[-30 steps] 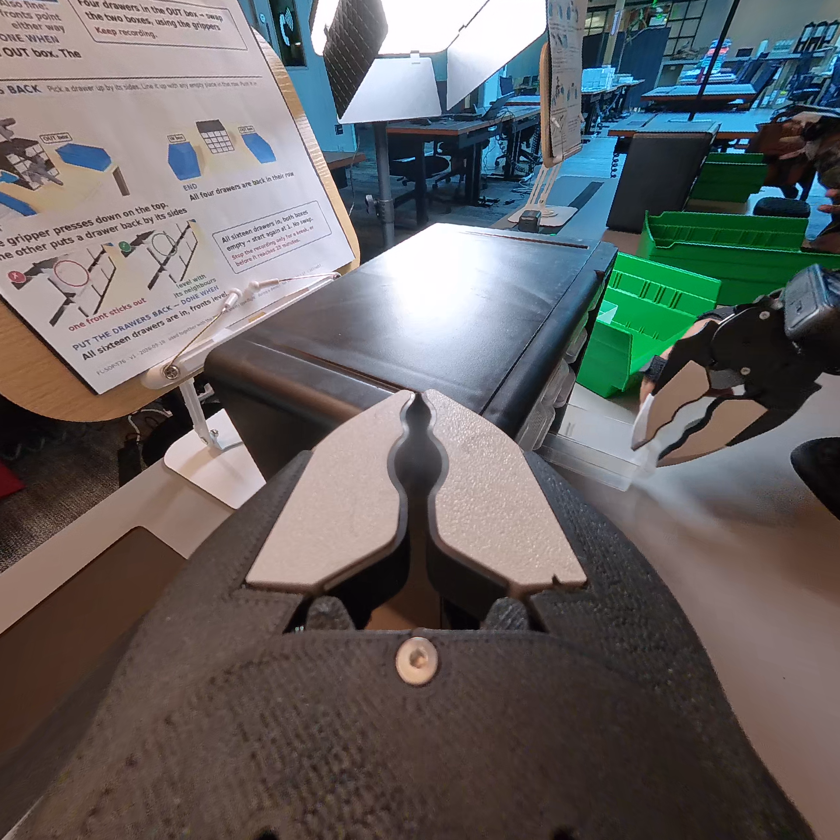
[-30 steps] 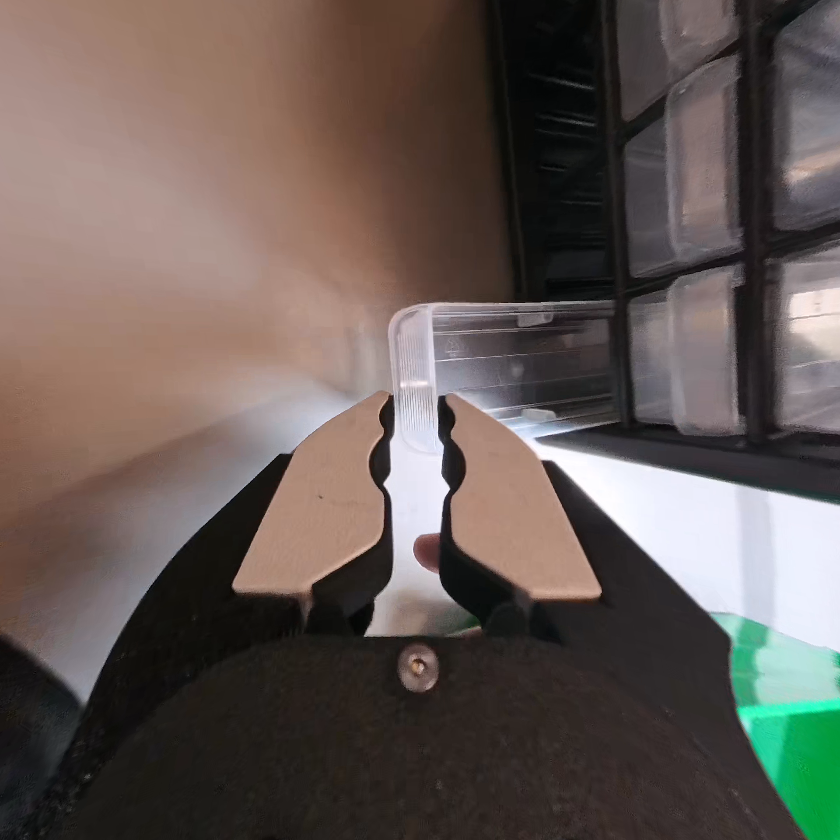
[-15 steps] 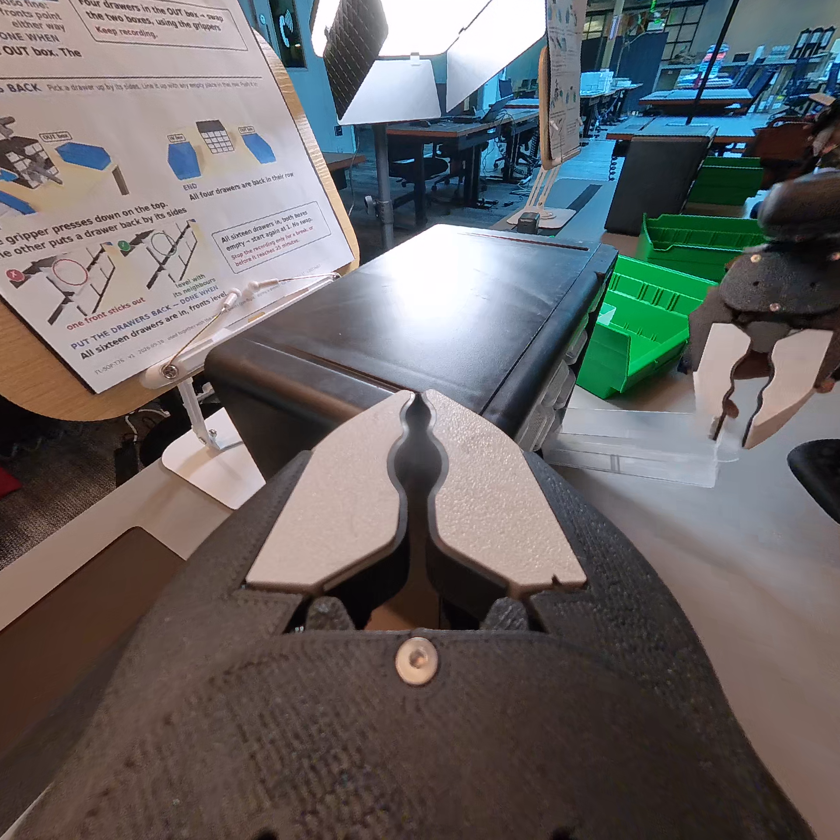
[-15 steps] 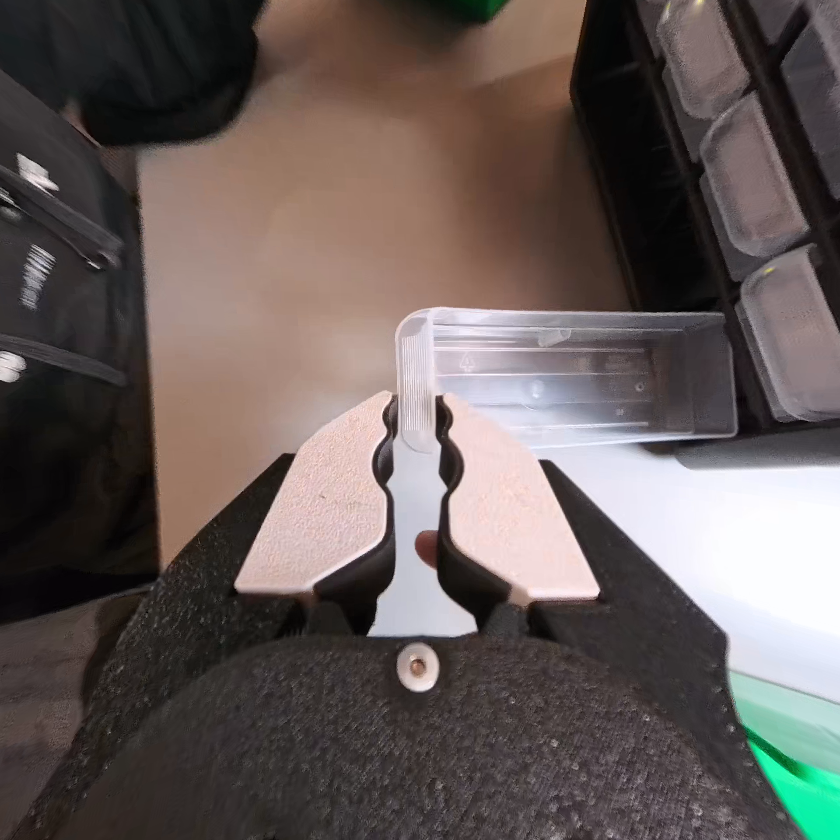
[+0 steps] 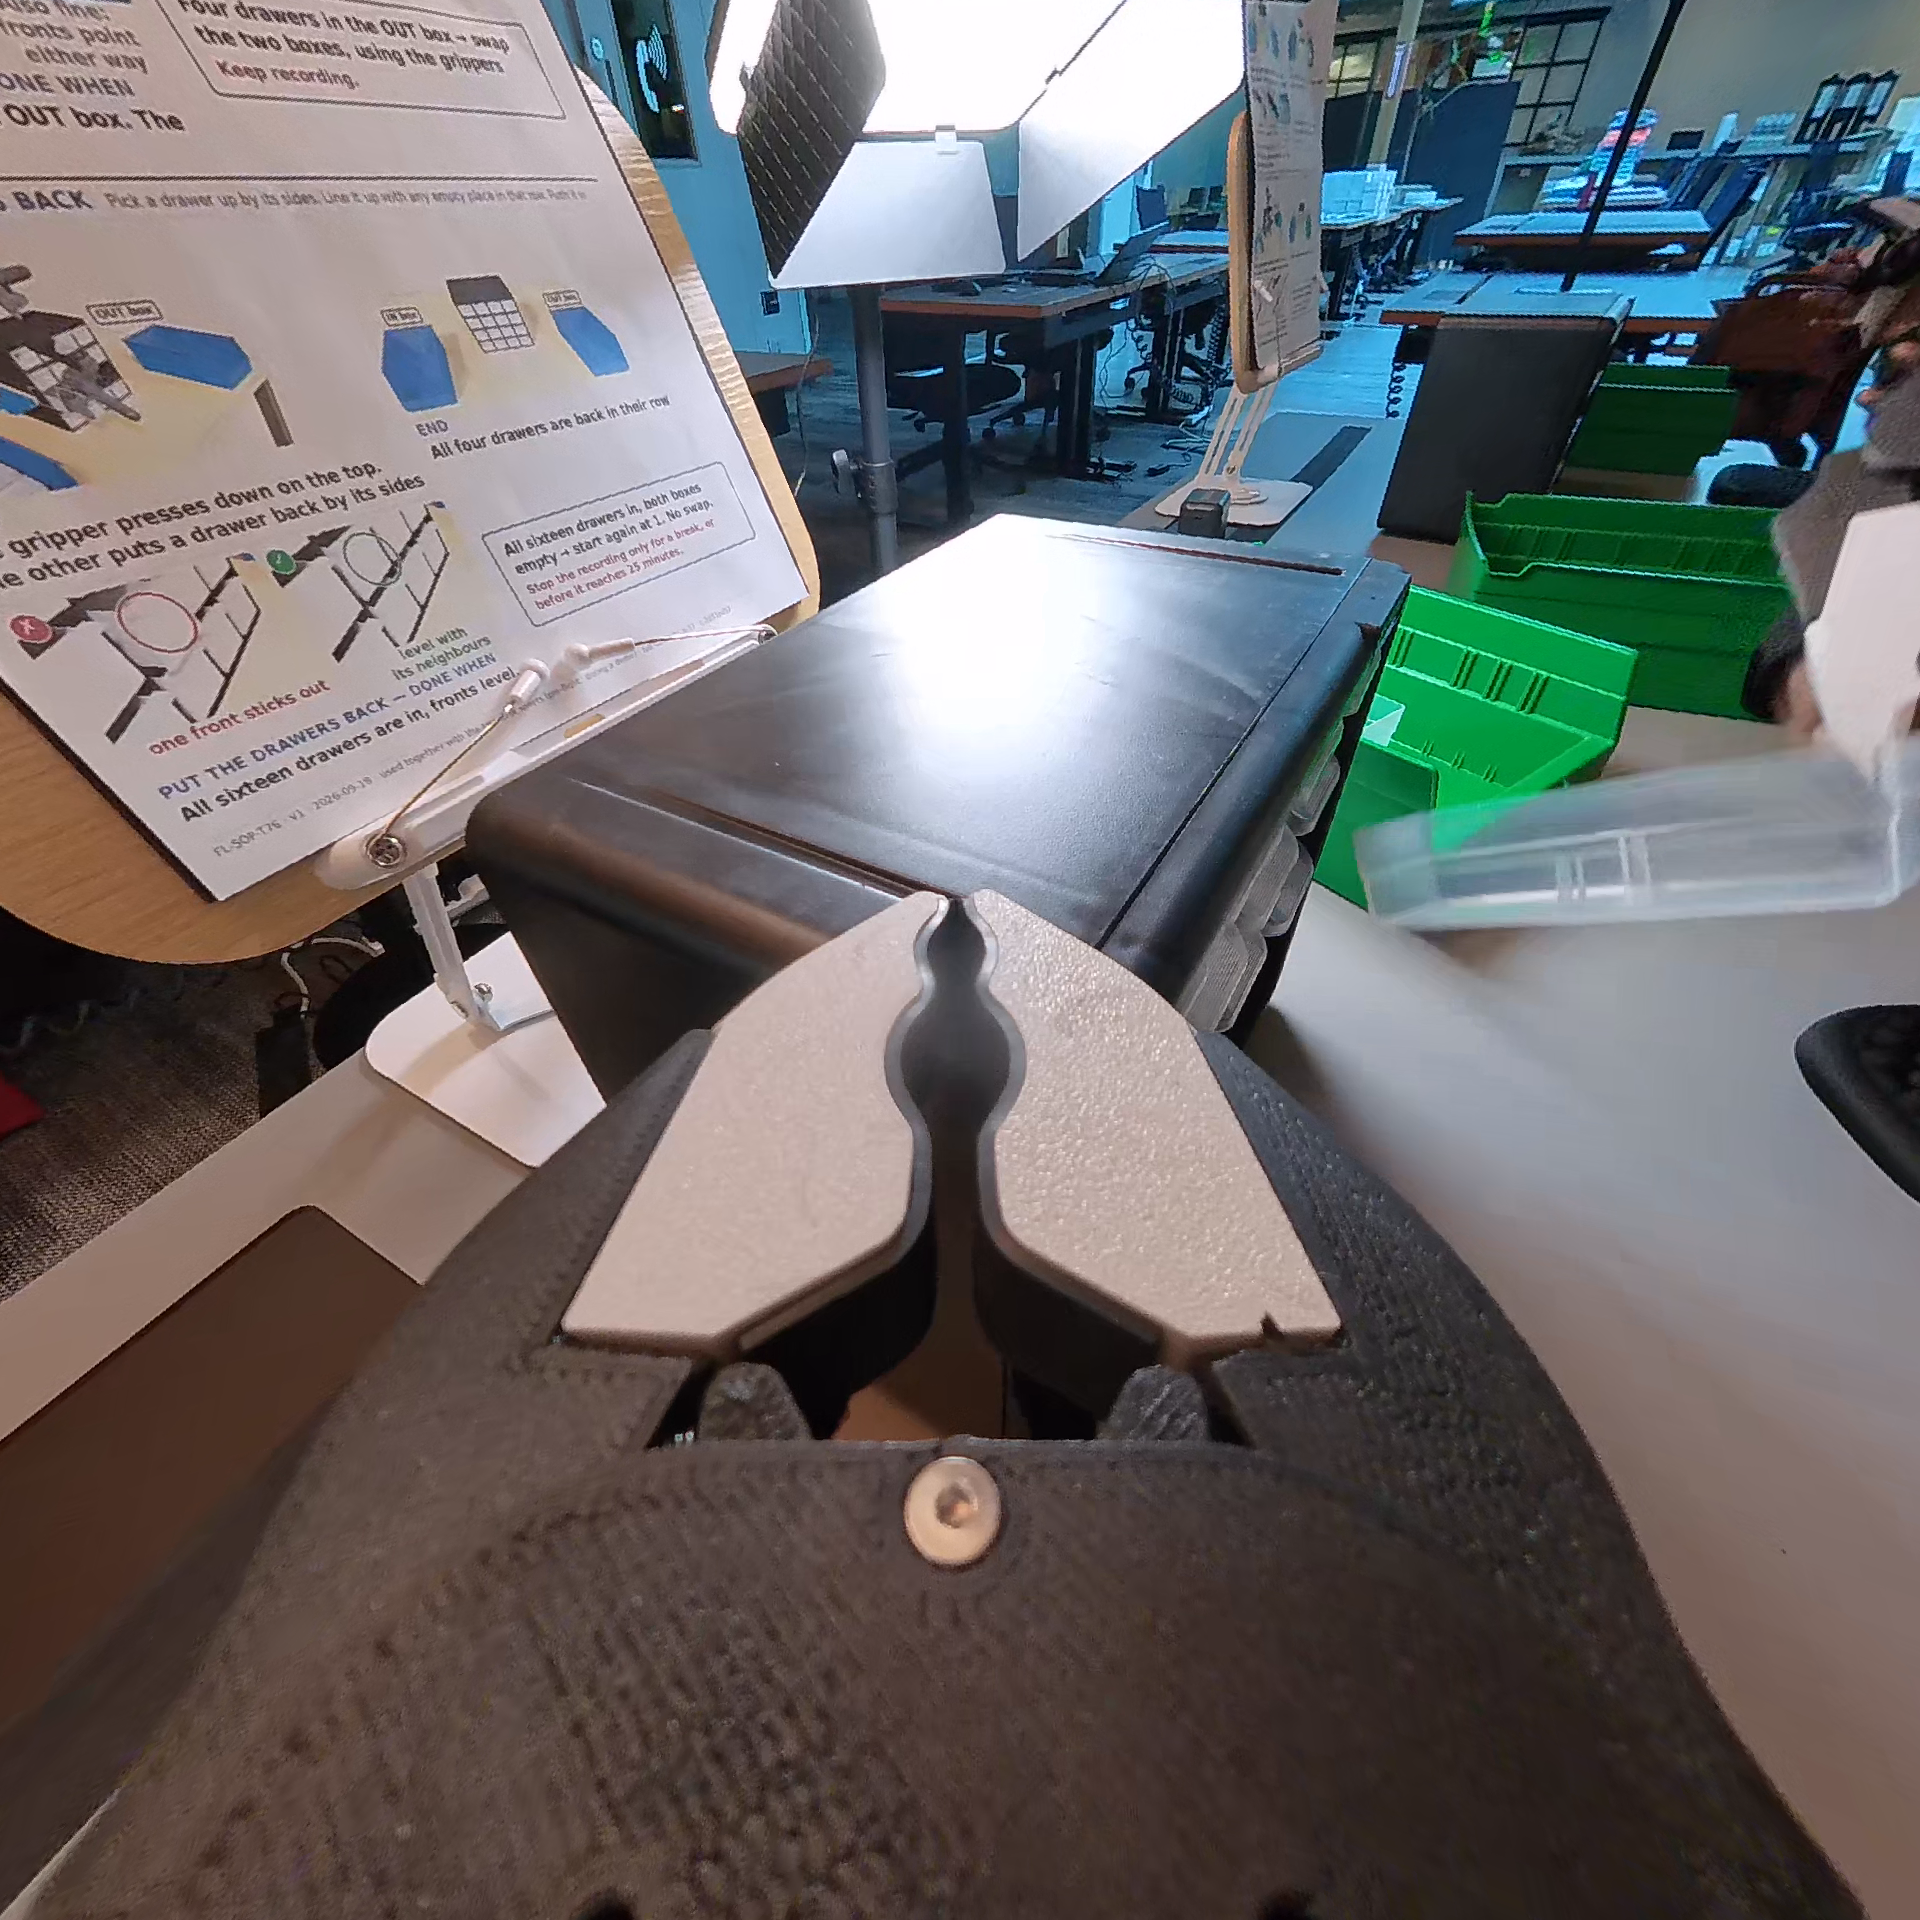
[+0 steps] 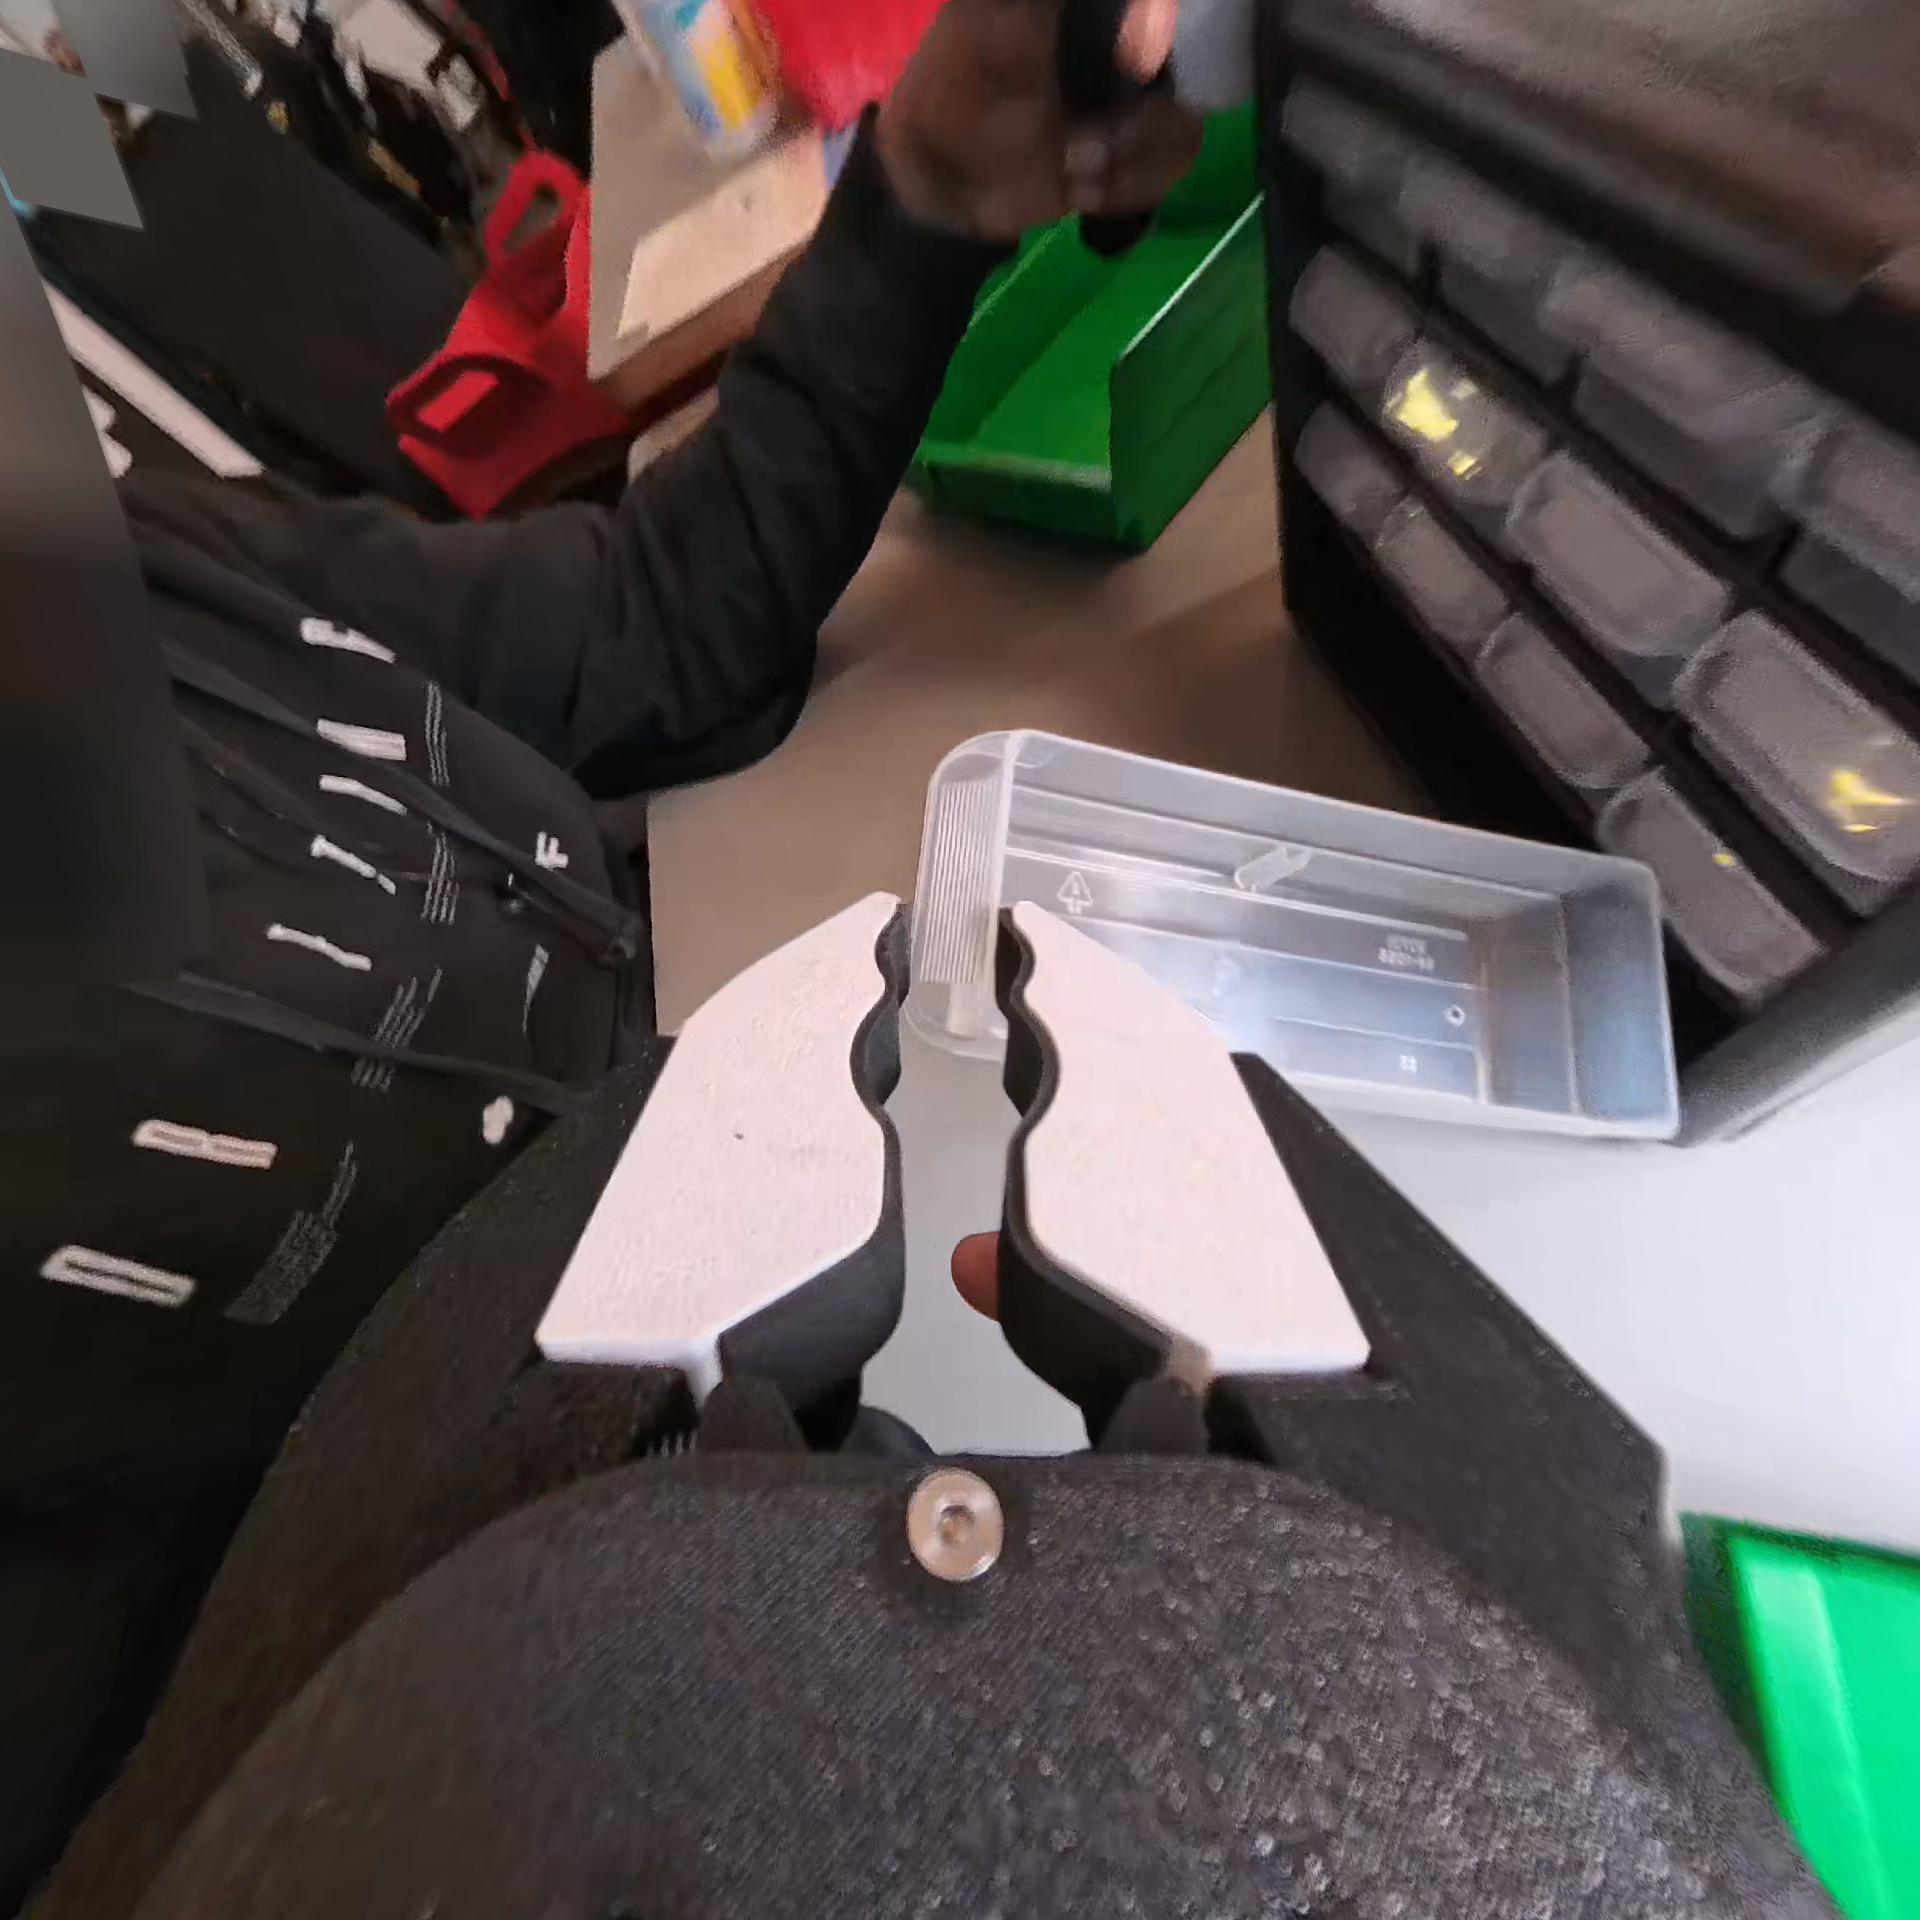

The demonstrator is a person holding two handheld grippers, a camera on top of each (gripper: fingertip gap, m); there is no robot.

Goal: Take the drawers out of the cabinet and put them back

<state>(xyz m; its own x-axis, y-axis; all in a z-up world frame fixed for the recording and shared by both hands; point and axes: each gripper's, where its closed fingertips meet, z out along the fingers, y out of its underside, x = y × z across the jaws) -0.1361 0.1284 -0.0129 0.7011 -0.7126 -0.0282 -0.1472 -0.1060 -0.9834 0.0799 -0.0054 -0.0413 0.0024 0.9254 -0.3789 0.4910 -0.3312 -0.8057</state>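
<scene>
My right gripper [image 6: 951, 920] is shut on the ribbed front handle of a clear plastic drawer [image 6: 1320, 966] and holds it in the air, free of the black cabinet [image 6: 1621, 488]. The cabinet's front shows rows of clear drawers. In the left wrist view the same drawer [image 5: 1642, 842] hangs to the right of the cabinet [image 5: 987, 707], with the right gripper's fingers [image 5: 1870, 634] at the frame's right edge. My left gripper [image 5: 954, 909] is shut and empty, at the rear edge of the cabinet's top.
Green bins [image 5: 1496, 717] stand right of the cabinet, one more [image 6: 1101, 384] beside it in the right wrist view. An instruction board on a stand [image 5: 343, 416] is left of the cabinet. A person's dark sleeve [image 6: 644, 613] reaches across the table.
The right gripper pulled the clear drawer fully out of the cabinet's bottom row and lifted it away to the right. The left gripper has stayed on the cabinet top.
</scene>
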